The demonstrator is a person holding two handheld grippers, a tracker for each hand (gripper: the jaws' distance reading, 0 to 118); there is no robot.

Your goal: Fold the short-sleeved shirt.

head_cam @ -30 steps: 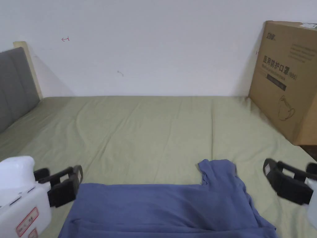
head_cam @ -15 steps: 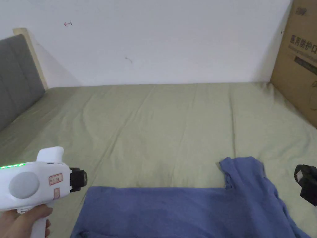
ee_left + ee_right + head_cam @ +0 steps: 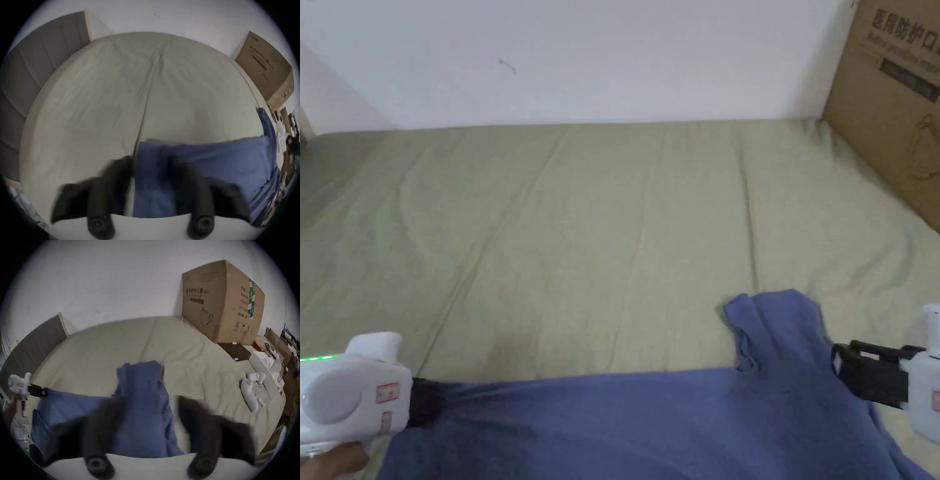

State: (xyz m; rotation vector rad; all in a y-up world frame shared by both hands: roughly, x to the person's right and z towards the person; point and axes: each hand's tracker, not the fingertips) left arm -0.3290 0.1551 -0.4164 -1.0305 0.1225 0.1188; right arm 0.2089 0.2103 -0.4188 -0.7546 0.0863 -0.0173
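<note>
Both tools are at the cloth now. The blue short-sleeved shirt [image 3: 650,419] lies flat on the bed [image 3: 600,237], near edge toward the person, one sleeve [image 3: 775,331] sticking out toward the wall. The left gripper [image 3: 428,403] is at the shirt's left edge; its own view shows the fingers [image 3: 120,177] apart, straddling that edge, though motion blur makes contact hard to call. The right gripper [image 3: 850,375] sits by the sleeve side, fingers [image 3: 112,412] spread with cloth between them, not clamped. This looks like the grasping step before a fold. Next: close both on the fabric, then lift evenly and carry it over.
</note>
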